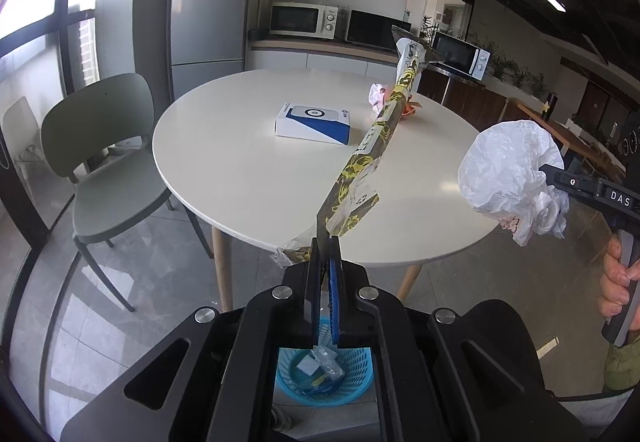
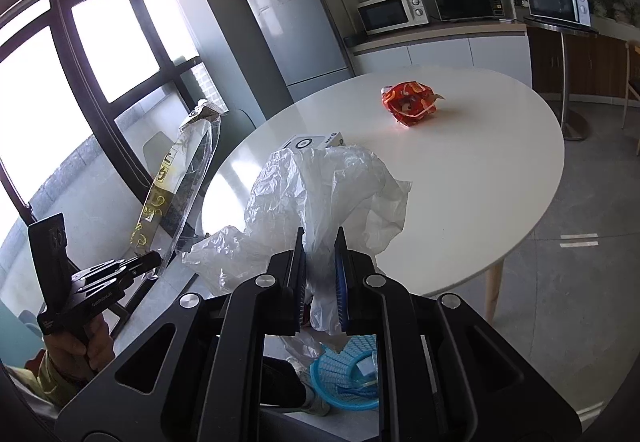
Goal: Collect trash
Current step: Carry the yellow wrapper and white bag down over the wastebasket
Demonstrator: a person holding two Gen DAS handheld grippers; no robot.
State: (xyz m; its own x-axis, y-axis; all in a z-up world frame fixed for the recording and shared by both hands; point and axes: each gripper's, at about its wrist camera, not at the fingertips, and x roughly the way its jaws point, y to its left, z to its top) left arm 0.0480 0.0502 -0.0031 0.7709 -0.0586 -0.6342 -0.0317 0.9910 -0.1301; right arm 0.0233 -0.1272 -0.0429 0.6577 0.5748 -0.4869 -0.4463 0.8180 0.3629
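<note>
My left gripper pinches the long crinkly wrapper by its end, right gripper clamps the light floppy plastic bag, blue basket at 6 o'clock; both likely slippery.

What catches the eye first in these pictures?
The left gripper pinches a long black-and-gold wrapper that slants up over the round white table. The right gripper clamps a crumpled white plastic bag. Below both, a blue basket sits on the floor.

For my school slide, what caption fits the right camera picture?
Right gripper clamps a crumpled white plastic bag above the blue trash basket.
</note>
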